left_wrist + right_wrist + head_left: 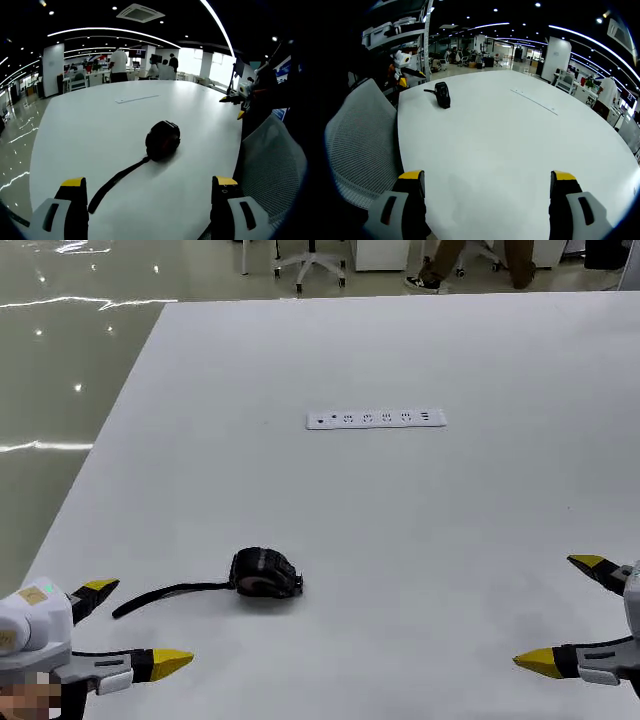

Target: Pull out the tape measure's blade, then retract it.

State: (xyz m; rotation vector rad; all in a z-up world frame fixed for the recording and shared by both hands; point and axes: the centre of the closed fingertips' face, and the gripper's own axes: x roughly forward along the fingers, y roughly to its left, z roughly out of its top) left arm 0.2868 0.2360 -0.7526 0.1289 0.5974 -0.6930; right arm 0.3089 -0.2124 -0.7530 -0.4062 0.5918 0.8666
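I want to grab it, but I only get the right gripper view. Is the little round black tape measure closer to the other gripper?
Observer: Yes. In the head view the round black tape measure lies much nearer the yellow-tipped left gripper than the right gripper.
Operator: Is its blade sticking out?
Observer: No. The left gripper view is close enough to tell, and no blade shows outside the case.
Operator: What's that black tail on it?
Observer: A black wrist strap. It lies flat on the table and runs back toward the left gripper's open jaws.
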